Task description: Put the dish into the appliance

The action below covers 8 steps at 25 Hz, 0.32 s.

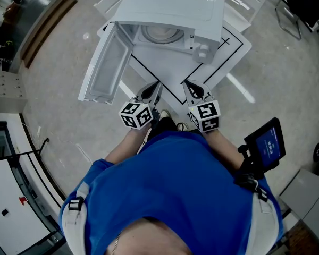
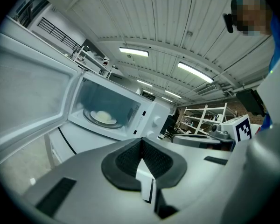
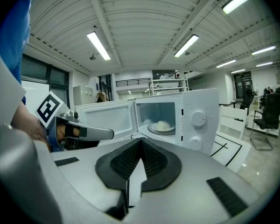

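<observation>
A white microwave (image 1: 170, 15) stands on a white table (image 1: 165, 73) marked with black lines, its door (image 1: 103, 62) swung open to the left. Inside, on the turntable, sits a dish (image 2: 104, 117) with a pale mound of food, also seen as the dish (image 3: 162, 126) in the right gripper view. Both grippers are held close to my body, short of the microwave and apart from it. My left gripper (image 1: 157, 84) is shut with nothing between its jaws (image 2: 141, 140). My right gripper (image 1: 187, 83) is likewise shut and empty (image 3: 141, 140).
A black device with a blue screen (image 1: 266, 142) hangs at my right hip. White chairs (image 3: 235, 118) and a black office chair (image 3: 270, 115) stand to the right of the table. Shelving (image 2: 203, 118) fills the background, and a person (image 3: 101, 97) stands far off.
</observation>
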Tool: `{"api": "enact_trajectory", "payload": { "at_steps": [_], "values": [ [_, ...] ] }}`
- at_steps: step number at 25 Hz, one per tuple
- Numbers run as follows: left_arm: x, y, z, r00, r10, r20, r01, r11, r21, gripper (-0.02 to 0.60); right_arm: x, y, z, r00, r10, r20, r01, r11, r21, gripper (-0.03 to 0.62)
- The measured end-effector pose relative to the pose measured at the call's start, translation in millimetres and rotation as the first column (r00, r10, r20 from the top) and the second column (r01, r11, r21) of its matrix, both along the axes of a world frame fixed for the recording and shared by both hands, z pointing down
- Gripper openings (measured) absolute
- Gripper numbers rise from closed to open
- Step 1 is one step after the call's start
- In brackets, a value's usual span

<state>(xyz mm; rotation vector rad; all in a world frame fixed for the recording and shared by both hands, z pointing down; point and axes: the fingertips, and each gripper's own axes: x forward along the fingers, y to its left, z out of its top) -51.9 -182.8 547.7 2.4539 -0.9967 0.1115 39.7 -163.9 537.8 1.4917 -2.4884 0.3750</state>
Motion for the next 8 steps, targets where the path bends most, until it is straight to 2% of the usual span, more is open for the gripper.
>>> {"api": "enact_trajectory", "payload": {
  "at_steps": [8],
  "values": [
    [0.6, -0.7, 2.9, 1.000, -0.017, 0.002, 0.017, 1.000, 0.009, 0.006, -0.2, -3.6, 3.1, 1.000, -0.014, 0.003, 0.014, 1.000, 0.011, 0.002]
  ]
}}
